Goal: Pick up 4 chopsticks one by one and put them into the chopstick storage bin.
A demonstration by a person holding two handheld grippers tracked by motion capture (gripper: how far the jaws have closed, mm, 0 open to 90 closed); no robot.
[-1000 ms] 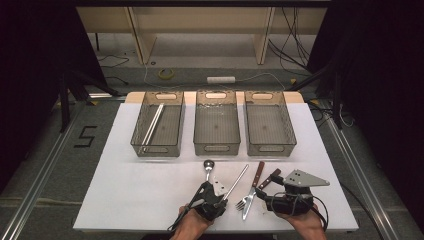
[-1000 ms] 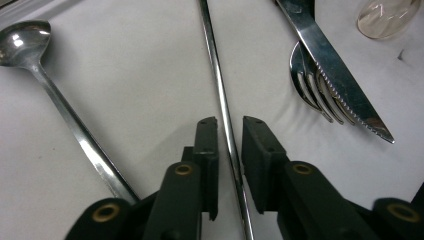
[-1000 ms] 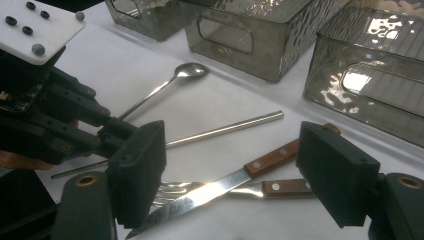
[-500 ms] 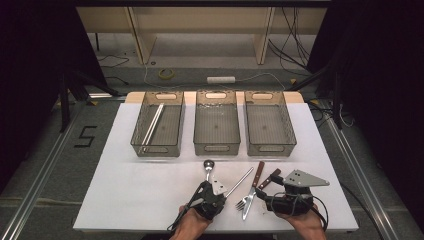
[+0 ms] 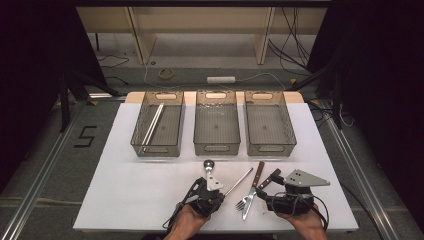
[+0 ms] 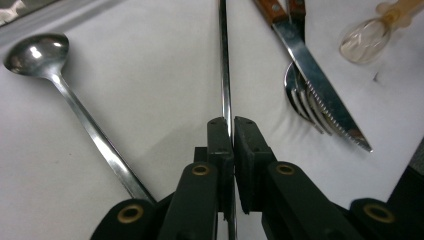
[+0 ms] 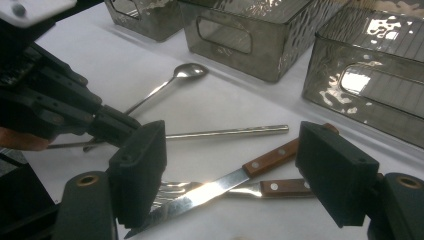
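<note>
My left gripper (image 6: 230,122) is shut on a thin metal rod (image 6: 223,60) that lies on the white table and runs away from the jaws. In the high view that gripper (image 5: 221,194) sits near the front edge, holding the rod (image 5: 240,180) at its near end. A metal spoon (image 6: 35,52) lies just to its left. My right gripper (image 7: 231,145) stands wide open above a wooden-handled knife (image 7: 215,187) crossed over a wooden-handled fork (image 7: 280,187), touching neither. The high view has it (image 5: 263,196) beside the knife (image 5: 254,187).
Three grey see-through bins stand in a row at the back: the left bin (image 5: 157,150) holds two metal rods (image 5: 151,125), the middle bin (image 5: 216,147) and the right bin (image 5: 270,147) look bare. A clear plastic spoon (image 6: 360,42) lies past the knife.
</note>
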